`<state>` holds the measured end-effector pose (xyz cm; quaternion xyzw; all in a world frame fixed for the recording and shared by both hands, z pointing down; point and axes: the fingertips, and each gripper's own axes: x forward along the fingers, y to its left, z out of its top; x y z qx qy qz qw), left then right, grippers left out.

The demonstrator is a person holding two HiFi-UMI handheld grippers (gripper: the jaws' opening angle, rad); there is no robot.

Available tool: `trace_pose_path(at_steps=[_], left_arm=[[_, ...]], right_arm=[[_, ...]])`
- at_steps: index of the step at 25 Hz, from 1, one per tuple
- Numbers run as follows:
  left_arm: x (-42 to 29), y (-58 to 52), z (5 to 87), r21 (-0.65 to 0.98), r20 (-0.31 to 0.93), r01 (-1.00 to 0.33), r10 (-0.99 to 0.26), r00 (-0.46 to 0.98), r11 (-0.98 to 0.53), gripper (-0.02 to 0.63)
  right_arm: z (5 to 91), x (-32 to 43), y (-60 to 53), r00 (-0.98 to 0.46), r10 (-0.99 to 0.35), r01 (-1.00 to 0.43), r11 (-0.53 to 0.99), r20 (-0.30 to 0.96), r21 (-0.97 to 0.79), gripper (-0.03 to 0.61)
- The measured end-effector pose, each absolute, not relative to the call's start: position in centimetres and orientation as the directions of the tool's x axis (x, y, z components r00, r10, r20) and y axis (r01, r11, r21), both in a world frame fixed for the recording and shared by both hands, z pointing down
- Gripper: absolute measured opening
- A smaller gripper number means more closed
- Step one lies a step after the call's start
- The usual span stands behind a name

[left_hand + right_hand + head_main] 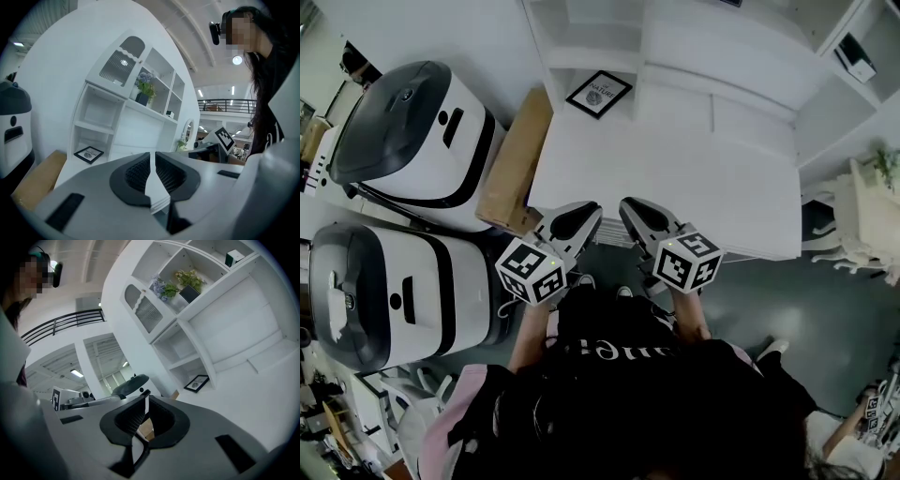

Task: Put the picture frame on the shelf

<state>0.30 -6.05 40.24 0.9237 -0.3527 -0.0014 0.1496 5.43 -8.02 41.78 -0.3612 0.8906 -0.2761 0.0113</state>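
Note left claw (152, 159) and right claw (142, 404) both shut, empty. See picture frame (598, 94) lying flat in lowest bay of shelf (581, 58), well ahead of both. Fits placed already or awaiting a higher board; avoid nudging it.

The shelf (581, 58) and worktop (675, 178) look smooth, matt white. The picture frame (598, 94) has a matt black border. The box (517, 159) is plain brown cardboard. The left tool (151, 157) has dark ribbed pads (138, 171) in smooth pale plastic.
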Motion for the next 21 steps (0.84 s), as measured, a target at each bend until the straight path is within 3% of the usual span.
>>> trace_pose_path(at_steps=[21], left_arm=[[-1.9,-7.1,40.0,0.283,0.08,-0.635,-0.642,0.762,-0.718,0.043]], right_arm=[[41.7,3.3,-9.0,-0.729,-0.658,-0.649,0.578,0.188,-0.495,0.058]])
